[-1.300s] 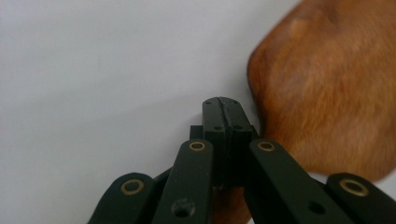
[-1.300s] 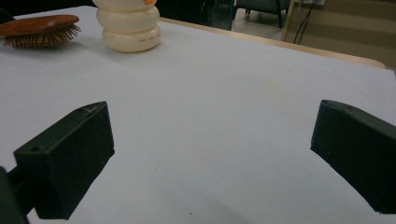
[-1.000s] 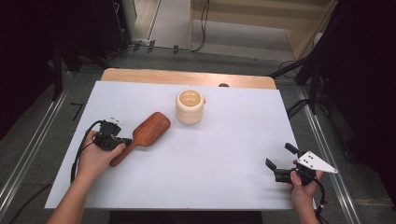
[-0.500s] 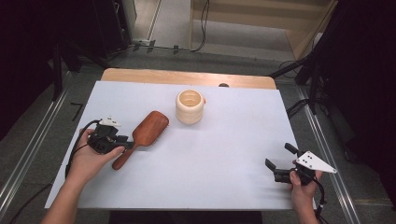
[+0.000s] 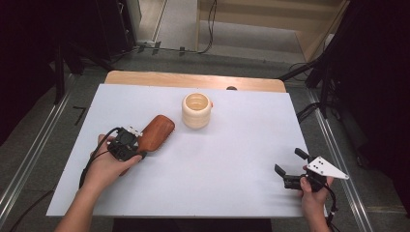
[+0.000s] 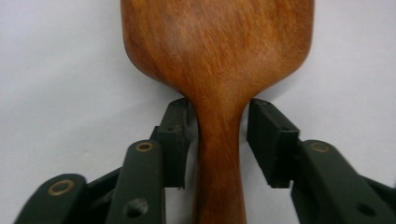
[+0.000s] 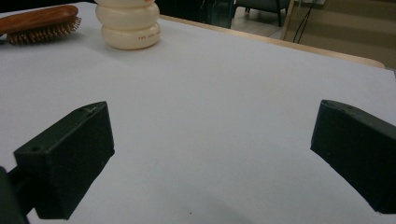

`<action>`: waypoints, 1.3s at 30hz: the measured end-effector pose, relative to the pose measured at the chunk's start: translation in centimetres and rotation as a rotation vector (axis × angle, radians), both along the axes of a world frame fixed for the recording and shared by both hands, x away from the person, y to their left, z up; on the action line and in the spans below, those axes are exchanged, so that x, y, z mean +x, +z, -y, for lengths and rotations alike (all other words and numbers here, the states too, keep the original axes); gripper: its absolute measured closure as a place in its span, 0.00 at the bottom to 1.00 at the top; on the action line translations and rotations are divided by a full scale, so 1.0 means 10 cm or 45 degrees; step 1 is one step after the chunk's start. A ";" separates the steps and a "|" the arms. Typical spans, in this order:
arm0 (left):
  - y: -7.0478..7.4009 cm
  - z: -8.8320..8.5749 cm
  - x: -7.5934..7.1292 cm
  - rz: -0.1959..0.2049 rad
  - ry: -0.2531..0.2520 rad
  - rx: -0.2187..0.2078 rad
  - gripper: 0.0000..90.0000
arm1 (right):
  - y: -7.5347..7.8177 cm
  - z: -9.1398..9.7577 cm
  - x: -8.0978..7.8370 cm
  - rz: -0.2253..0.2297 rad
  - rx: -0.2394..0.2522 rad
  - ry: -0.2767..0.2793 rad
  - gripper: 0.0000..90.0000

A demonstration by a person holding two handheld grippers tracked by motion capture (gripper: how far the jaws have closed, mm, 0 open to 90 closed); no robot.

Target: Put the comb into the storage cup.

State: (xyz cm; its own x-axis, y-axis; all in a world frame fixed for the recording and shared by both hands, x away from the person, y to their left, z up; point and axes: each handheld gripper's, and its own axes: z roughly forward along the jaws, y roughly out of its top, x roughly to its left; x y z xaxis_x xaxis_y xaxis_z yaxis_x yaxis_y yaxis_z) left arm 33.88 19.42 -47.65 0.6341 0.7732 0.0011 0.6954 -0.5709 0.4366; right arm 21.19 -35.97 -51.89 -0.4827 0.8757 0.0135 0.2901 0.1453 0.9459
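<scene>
Left gripper point(image 6: 219, 140) around the neck of the brown wooden hairbrush point(image 6: 219, 60).
Jaws have just been closing, not yet pressing; close squarely on the neck before lifting. Right gripper point(image 7: 210, 158) wide open, empty.

Wooden hairbrush point(image 5: 155, 133), reddish-brown, lying bristles-down on the white surface point(image 5: 232, 159), smooth oval back upward; narrow handle toward the near left, head angled toward the far right.
</scene>
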 end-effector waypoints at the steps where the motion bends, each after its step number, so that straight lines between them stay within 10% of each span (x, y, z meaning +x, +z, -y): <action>1: 0.00 -0.01 0.00 0.010 0.014 -0.004 0.72 | 0.00 0.00 0.00 -0.001 -0.001 0.000 0.00; 18: -0.08 -0.06 -0.15 0.161 0.077 -0.100 0.80 | 0.00 -0.01 0.01 -0.001 -0.016 -0.004 0.00; 39: 0.04 -0.01 -0.38 0.375 0.092 -0.340 0.80 | 0.00 -0.02 0.00 -0.002 -0.026 0.002 0.00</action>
State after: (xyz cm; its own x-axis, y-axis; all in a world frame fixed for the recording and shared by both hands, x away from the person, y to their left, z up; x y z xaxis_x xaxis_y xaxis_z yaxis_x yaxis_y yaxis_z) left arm 30.07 19.50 -47.27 0.5808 0.8134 -0.0323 0.5526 -0.3648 0.7494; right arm 21.24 -35.77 -51.92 -0.4839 0.8751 -0.0040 0.2913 0.1653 0.9423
